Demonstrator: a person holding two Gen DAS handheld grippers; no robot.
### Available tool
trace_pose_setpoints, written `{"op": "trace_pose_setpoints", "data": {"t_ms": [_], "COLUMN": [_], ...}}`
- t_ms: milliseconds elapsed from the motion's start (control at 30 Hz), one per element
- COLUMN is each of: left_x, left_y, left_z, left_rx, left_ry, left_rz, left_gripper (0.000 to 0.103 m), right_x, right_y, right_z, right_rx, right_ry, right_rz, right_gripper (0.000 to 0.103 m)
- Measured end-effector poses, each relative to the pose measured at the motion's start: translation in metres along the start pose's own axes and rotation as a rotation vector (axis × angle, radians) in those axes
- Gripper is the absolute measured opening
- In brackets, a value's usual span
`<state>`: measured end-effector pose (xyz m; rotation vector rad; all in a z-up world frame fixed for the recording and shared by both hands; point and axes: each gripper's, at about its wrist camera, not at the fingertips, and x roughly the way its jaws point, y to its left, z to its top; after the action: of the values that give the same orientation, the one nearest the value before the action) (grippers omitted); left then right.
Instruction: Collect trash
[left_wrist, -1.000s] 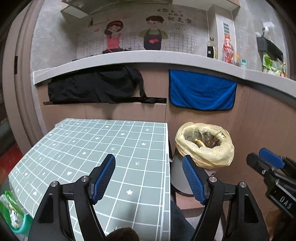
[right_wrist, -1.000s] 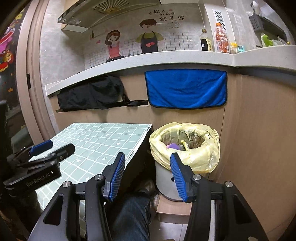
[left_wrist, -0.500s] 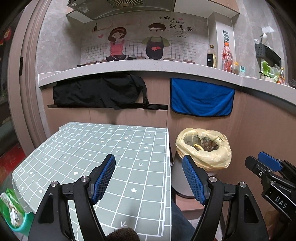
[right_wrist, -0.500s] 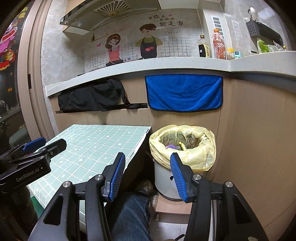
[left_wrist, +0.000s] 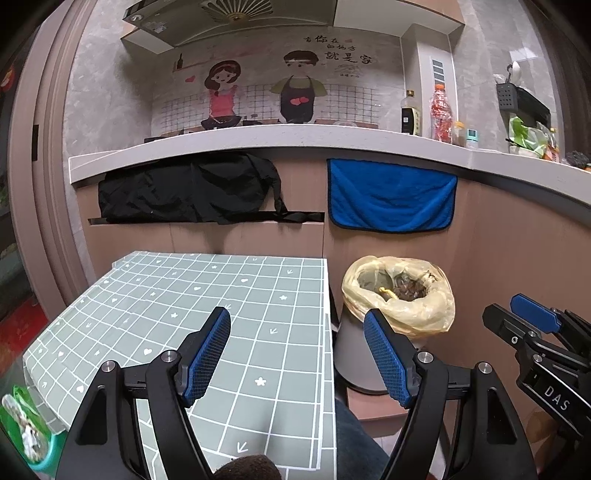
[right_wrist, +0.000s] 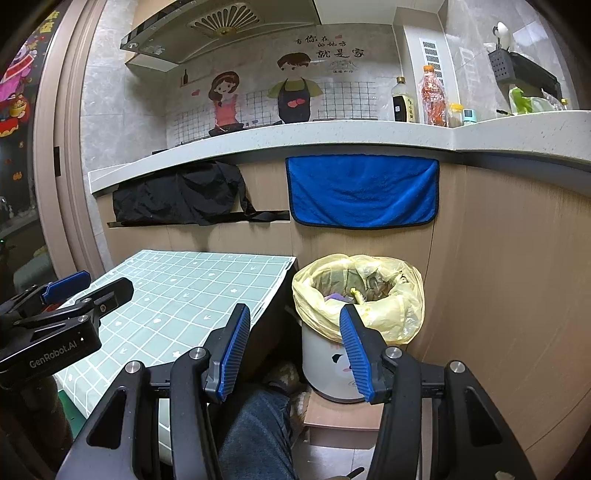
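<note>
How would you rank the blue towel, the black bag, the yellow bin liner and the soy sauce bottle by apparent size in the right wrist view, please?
1. Blue towel and black bag: too alike to rank
2. Yellow bin liner
3. Soy sauce bottle

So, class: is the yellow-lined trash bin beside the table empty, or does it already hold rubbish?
It already holds rubbish. The trash bin stands upright, its yellow bag open, with brownish scraps and a purple piece inside.

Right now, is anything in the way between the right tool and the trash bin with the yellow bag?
Nothing visible is. The right tool is open and empty, and the trash bin stands just ahead of it beside the table. The yellow bag gapes open at the top with no lid.
</note>
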<state>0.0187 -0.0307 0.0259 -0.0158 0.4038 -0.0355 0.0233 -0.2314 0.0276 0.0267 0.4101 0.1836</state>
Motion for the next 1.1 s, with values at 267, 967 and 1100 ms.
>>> {"op": "trace_pose_setpoints", "data": {"t_ms": [267, 967, 1100], "left_x": [-0.005, -0.005, -0.005], "left_y": [-0.002, -0.014, -0.015], "left_z": [0.000, -0.001, -0.001], "left_rx": [0.006, 0.039, 0.039], "left_ry": [-0.010, -0.001, -0.001], "left_rz": [-0.012, -0.059, -0.057], "left_gripper": [0.075, 0.075, 0.075], "right_x": [-0.001, -0.017, -0.016], "right_y": [-0.001, -0.004, -0.004], "right_z": [0.001, -0.001, -0.001], "right_rx": [0.002, 0.020, 0.021], "right_ry": [-0.008, -0.038, -0.036], "right_rz": [-0.005, -0.044, -0.043], "right_gripper": [0.048, 0.048, 0.048]}}
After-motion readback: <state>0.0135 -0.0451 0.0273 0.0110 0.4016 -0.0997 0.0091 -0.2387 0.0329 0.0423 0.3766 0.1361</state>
